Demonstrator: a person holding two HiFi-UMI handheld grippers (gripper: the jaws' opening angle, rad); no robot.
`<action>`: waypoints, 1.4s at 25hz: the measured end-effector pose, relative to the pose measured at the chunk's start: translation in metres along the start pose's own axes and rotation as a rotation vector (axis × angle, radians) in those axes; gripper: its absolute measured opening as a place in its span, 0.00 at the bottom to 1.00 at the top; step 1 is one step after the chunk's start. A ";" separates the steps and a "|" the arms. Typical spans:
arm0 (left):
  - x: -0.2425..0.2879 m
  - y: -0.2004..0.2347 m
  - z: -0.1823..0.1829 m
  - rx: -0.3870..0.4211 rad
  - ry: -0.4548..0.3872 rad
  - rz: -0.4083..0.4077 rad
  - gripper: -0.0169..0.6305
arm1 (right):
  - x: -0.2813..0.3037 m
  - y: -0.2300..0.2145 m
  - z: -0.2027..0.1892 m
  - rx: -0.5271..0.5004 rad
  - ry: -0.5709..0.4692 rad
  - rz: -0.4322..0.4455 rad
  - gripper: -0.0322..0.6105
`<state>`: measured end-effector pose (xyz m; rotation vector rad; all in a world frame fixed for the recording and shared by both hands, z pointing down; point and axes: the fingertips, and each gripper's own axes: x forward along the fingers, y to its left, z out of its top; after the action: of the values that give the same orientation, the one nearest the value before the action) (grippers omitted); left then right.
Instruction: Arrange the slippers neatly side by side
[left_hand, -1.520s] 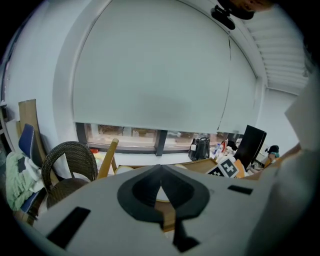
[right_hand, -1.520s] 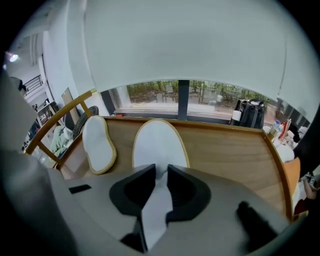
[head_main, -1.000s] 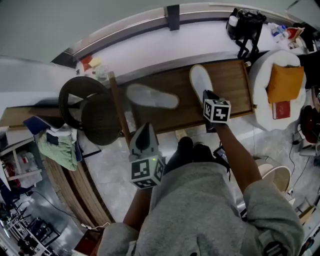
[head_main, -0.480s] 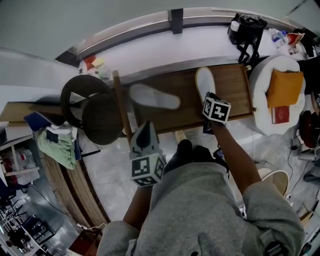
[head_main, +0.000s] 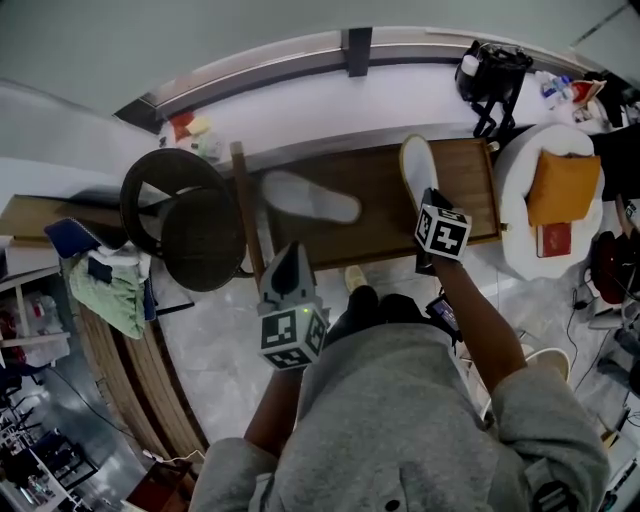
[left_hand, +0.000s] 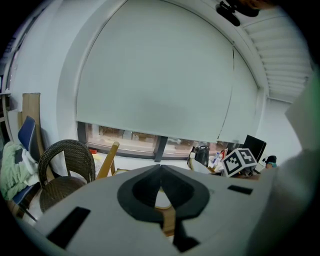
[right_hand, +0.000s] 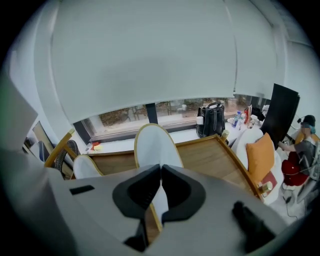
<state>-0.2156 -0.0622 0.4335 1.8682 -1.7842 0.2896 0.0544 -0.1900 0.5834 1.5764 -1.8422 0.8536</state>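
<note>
Two white slippers lie on a brown wooden bench (head_main: 370, 225). The left slipper (head_main: 310, 195) lies slanted near the bench's left end and shows again in the right gripper view (right_hand: 85, 167). Toward the right end, the right slipper (head_main: 418, 165) points away from me. My right gripper (head_main: 428, 196) is shut on its near heel edge, and the sole (right_hand: 152, 145) stretches ahead of the jaws (right_hand: 160, 170). My left gripper (head_main: 290, 252) hangs over the floor just in front of the bench, shut (left_hand: 161, 167), holding nothing and well short of the left slipper.
A dark wicker chair (head_main: 185, 225) stands at the bench's left end. A white round seat (head_main: 520, 230) with an orange cushion (head_main: 563, 185) stands at its right end. A black bag (head_main: 492, 60) sits on the window sill behind. My dark shoes (head_main: 375, 300) are just before the bench.
My right gripper has carried the right slipper a little to the right along the bench. The left slipper and the left gripper have stayed where they were.
</note>
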 end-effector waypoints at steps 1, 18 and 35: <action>0.001 0.000 0.001 -0.001 0.000 -0.002 0.05 | -0.003 -0.002 0.003 0.007 -0.001 -0.007 0.10; 0.008 -0.014 0.009 -0.018 0.046 0.093 0.05 | 0.036 -0.004 -0.033 0.017 0.191 -0.013 0.10; 0.007 -0.016 0.022 -0.023 0.011 0.236 0.05 | 0.018 0.028 -0.023 -0.080 0.140 0.367 0.30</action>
<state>-0.2038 -0.0794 0.4151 1.6381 -1.9935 0.3632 0.0241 -0.1810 0.6086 1.1151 -2.0661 1.0062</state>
